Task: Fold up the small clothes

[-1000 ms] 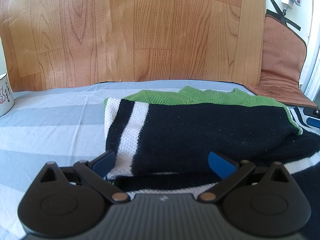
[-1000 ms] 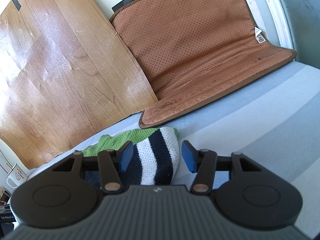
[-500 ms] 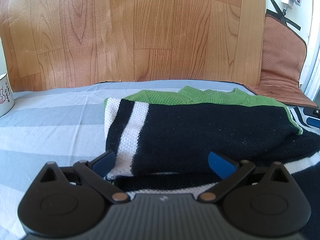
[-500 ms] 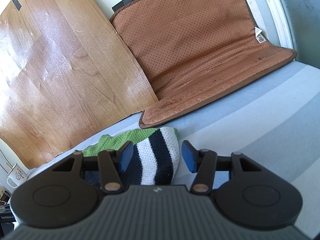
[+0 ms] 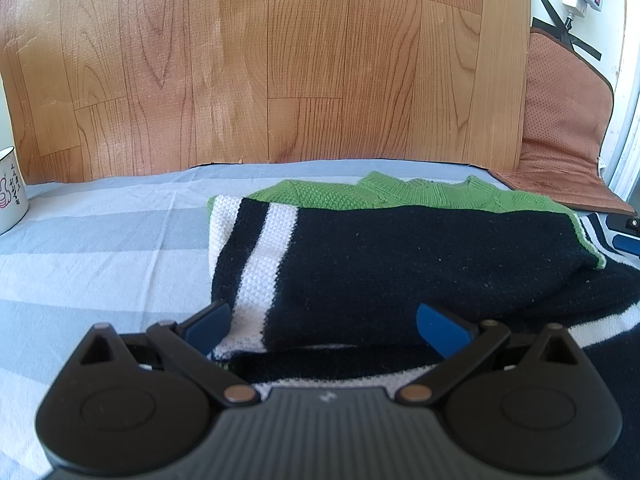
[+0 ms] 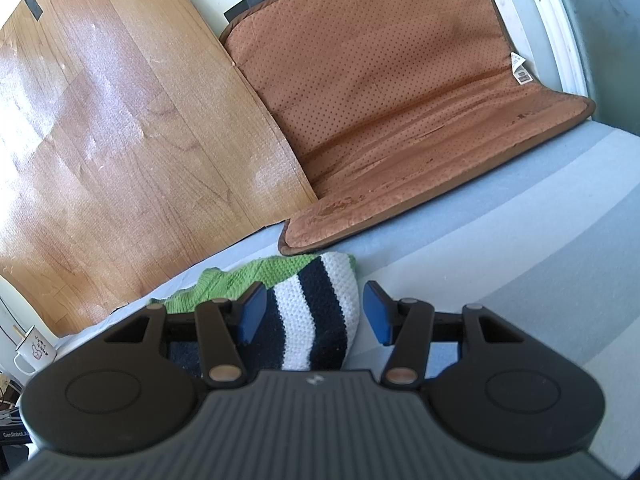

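1. A small knitted sweater (image 5: 400, 264), black with white stripes and green trim, is seen lying partly folded on a grey-and-white striped bed sheet (image 5: 100, 248); one black panel is laid over the rest, and the green collar edge shows at the far side.
2. The step in hand is judged to be a pause between folds: the garment is bundled but not yet squared into a neat packet.
3. The left gripper (image 5: 326, 324) is held low at the near edge of the sweater, its jaws spread wide with the knit lying between them; no pad is seen pressing on the cloth.
4. The right gripper (image 6: 312, 312) is set at the striped end of the sweater (image 6: 316, 312), its jaws about half open; the left pad lies close against the knit while the right pad stands clear of it, so nothing is held.
5. The next move is judged to call for both jaws to be closed on an edge, which is then lifted and carried across evenly.
6. A white mug (image 5: 10, 192) stands well apart at the left, and a brown cushion (image 6: 392, 120) leans against the wood-grain board (image 5: 280, 64) behind.
7. Nothing is seen standing in the way of the fold.
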The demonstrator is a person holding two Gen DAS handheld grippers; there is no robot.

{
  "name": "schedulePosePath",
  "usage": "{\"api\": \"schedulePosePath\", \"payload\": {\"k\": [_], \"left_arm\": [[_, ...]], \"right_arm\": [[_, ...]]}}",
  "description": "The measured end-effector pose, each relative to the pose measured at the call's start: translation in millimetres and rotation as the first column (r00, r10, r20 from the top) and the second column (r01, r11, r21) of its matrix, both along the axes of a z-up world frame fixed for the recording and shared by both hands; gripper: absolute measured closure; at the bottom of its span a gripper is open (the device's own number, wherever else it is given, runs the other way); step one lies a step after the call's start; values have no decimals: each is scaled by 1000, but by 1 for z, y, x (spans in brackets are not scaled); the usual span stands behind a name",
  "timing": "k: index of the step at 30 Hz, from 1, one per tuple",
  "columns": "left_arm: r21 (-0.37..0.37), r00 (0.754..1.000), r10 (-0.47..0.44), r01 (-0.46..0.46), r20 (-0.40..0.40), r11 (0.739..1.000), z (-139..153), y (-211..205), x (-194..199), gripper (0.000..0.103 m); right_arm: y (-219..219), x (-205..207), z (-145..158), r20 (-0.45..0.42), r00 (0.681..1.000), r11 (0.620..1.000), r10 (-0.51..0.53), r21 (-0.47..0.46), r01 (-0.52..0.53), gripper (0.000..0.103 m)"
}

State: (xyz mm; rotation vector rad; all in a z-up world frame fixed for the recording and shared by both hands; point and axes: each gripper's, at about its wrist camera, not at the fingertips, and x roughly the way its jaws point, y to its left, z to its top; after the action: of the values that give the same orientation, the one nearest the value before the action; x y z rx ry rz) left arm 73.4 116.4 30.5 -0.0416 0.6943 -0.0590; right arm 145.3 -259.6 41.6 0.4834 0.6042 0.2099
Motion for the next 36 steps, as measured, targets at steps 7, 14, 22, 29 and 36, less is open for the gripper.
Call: {"api": "schedulePosePath", "payload": {"k": [7, 14, 22, 29, 36], "left_arm": [[0, 1000, 0, 0, 0, 1000, 0, 0, 0, 0], [1, 1000, -1, 1, 0, 1000, 0, 0, 0, 0], [1, 1000, -1, 1, 0, 1000, 0, 0, 0, 0], [1, 1000, -2, 2, -1, 1000, 0, 0, 0, 0], [2, 1000, -2, 2, -1, 1000, 0, 0, -1, 0]], "right_arm": [[0, 0, 0, 0, 1000, 1000, -1, 1, 1, 46], [2, -1, 0, 2, 1000, 1000, -2, 4, 2, 46], [1, -1, 0, 2, 1000, 1000, -3, 5, 3, 46], [1, -1, 0, 2, 1000, 1000, -2, 6, 2, 46], [2, -2, 0, 1, 1000, 1000, -3, 8, 3, 46]]}}
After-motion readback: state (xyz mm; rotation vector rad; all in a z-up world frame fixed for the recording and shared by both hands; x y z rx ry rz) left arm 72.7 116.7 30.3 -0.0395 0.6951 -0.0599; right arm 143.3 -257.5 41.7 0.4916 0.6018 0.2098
